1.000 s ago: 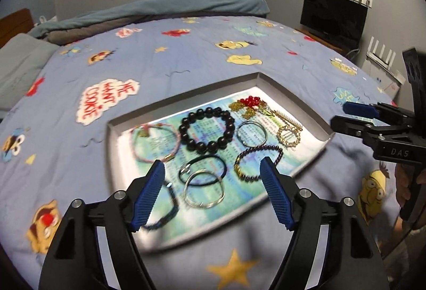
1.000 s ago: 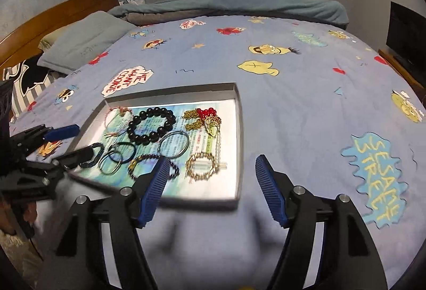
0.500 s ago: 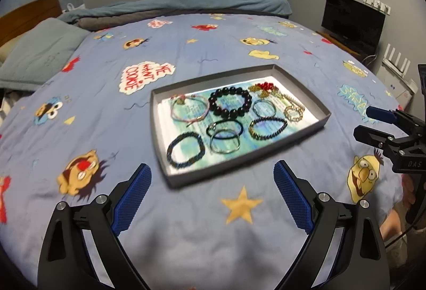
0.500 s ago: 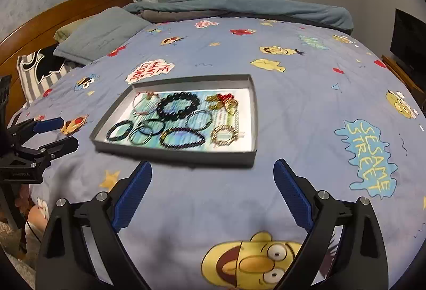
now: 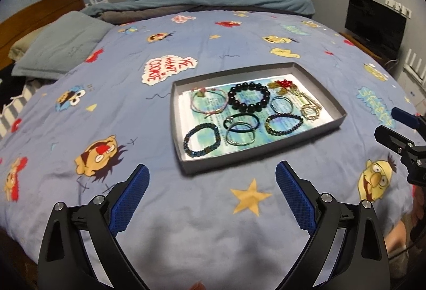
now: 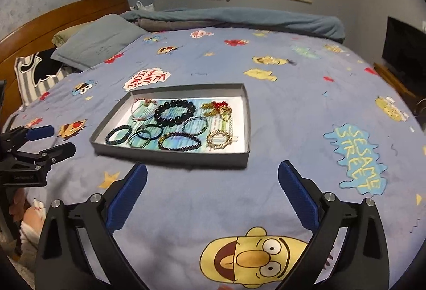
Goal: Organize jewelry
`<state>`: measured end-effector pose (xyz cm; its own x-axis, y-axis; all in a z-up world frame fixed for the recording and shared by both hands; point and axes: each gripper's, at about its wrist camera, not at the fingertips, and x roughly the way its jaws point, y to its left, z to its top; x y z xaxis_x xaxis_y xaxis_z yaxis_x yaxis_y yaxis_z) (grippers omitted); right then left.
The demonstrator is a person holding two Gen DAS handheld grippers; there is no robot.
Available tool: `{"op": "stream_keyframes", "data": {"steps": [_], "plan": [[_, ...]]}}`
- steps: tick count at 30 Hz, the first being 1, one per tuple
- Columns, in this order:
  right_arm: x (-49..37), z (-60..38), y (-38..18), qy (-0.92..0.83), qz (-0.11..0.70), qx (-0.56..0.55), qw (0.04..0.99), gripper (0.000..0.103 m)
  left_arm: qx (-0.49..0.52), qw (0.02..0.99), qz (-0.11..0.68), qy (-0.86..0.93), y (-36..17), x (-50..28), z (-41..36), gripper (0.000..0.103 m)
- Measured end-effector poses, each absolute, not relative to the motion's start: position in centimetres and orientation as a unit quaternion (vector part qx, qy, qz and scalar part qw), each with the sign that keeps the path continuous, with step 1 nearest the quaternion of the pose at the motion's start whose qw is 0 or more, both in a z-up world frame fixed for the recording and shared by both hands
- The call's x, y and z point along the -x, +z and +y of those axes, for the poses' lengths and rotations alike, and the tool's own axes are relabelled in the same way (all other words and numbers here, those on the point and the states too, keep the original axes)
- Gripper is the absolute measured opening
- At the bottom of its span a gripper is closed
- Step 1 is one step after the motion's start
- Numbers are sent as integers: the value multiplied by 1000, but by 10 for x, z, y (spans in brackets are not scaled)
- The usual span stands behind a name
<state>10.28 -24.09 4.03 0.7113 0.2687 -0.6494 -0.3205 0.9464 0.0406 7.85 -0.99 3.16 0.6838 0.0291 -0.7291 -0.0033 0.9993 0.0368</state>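
A shallow grey tray [image 5: 316, 137] [image 6: 170, 155] lies on the blue cartoon bedspread. In it lie several bracelets: a large black bead bracelet [image 5: 249, 98] [image 6: 174, 111], a pink cord bracelet [image 5: 209, 102], a dark bead bracelet [image 5: 202, 139] [image 6: 118, 134], thin rings [image 5: 239, 130], a purple bead bracelet [image 5: 283, 125] [image 6: 179, 145], a gold chain bracelet [image 5: 310, 111] [image 6: 218, 139] and a red and gold piece [image 5: 283, 85] [image 6: 217, 107]. My left gripper [image 5: 211, 196] is open and empty, back from the tray's near edge. My right gripper [image 6: 213, 195] is open and empty, also short of the tray.
A grey pillow [image 5: 64, 46] and wooden headboard [image 6: 61, 18] lie at the left. A rolled blanket [image 5: 207, 3] lies at the far side. A black screen [image 5: 375, 23] stands at the right. The right gripper also shows at the left wrist view's right edge [image 5: 399, 135].
Both grippers have pulled back and up from the tray, which now looks smaller and farther off. Both stay open and empty. The jewelry has not moved.
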Motion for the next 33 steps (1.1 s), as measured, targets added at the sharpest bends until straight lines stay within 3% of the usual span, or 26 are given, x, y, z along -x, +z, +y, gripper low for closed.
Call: {"op": "stream_keyframes", "data": {"steps": [33], "plan": [[-100, -231, 39, 145, 339, 45, 928, 97, -21, 922, 386, 14, 32, -75, -20, 97]]}}
